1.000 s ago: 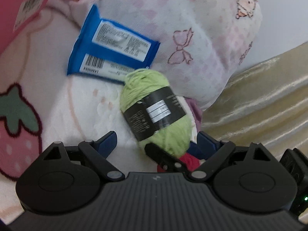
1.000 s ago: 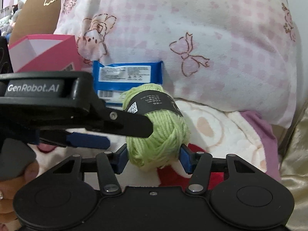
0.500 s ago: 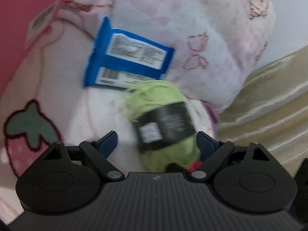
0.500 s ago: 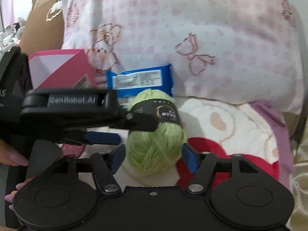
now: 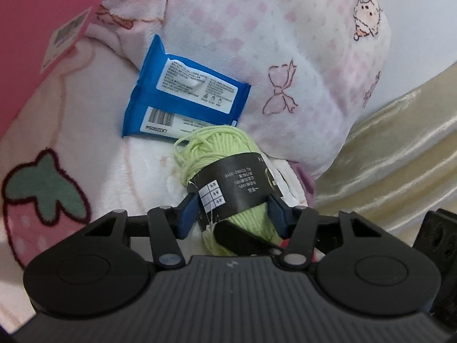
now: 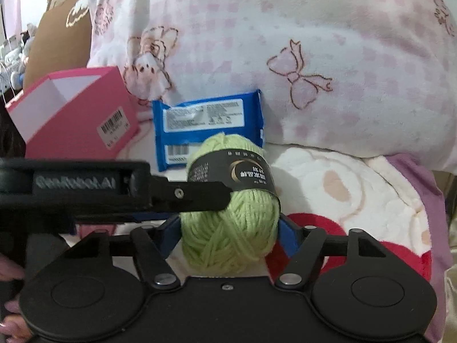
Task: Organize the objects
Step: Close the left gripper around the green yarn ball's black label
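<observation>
The left claw point(image 5: 232, 214) has just been closing and now holds the single ball of light-green yarn with a black paper band point(image 5: 228, 188), its blue pads pressed on the band at either side. The right claw point(image 6: 230, 234) has also just narrowed. The same ball fills its gap with both pads against the wool, though how firmly they press is hard to judge. In the right view the left claw's black finger crosses the ball from 9 o'clock. The yarn lies dead ahead at 12 o'clock of each claw, resting on the plush strawberry-print blanket point(image 5: 57, 114). Its long axis runs away from the right claw and leans toward 11 o'clock from the left one, so neither hand is clearly the nearer — both have it. Behind it at 11 o'clock lies one flat blue wipes packet point(image 5: 185, 100), and farther off at 10 o'clock stands one open pink cardboard box point(image 6: 71, 114), probably where the yarn belongs. One pink-checked fleece pillow point(image 5: 285, 57) closes off the back.
</observation>
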Demonstrator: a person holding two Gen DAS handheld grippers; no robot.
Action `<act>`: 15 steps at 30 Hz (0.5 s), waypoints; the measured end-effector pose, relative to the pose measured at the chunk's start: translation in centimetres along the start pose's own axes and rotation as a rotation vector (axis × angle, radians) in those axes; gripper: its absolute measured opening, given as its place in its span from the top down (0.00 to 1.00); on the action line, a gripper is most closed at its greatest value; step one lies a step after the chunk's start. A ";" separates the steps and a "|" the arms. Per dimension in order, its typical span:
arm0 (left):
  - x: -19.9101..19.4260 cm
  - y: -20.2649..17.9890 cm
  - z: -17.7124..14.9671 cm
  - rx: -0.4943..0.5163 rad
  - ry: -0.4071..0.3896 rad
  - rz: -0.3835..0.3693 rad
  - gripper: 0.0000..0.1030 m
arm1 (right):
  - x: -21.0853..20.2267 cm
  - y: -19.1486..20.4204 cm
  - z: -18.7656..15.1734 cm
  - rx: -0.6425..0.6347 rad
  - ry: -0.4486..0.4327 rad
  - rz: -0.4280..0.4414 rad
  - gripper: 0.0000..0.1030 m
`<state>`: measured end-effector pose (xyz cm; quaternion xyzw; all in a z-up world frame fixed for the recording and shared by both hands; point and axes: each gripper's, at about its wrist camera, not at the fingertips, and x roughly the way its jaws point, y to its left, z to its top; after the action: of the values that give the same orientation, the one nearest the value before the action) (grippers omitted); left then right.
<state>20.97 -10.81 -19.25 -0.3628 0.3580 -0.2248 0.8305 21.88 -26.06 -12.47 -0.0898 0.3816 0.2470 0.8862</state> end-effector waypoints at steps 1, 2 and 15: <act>-0.2 0.0 0.0 0.005 -0.002 -0.003 0.51 | -0.1 0.0 0.0 0.009 0.004 0.000 0.34; -0.3 0.0 -0.1 0.000 0.002 -0.003 0.52 | -0.2 0.1 0.0 0.017 0.014 -0.001 0.35; -3.6 -2.0 -0.1 0.013 0.143 0.086 0.53 | -3.0 3.2 -0.8 0.230 0.134 0.069 0.35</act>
<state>18.36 -9.79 -16.19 -0.3245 0.4300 -0.2167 0.8141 17.93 -24.67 -10.76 0.0095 0.4685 0.2255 0.8541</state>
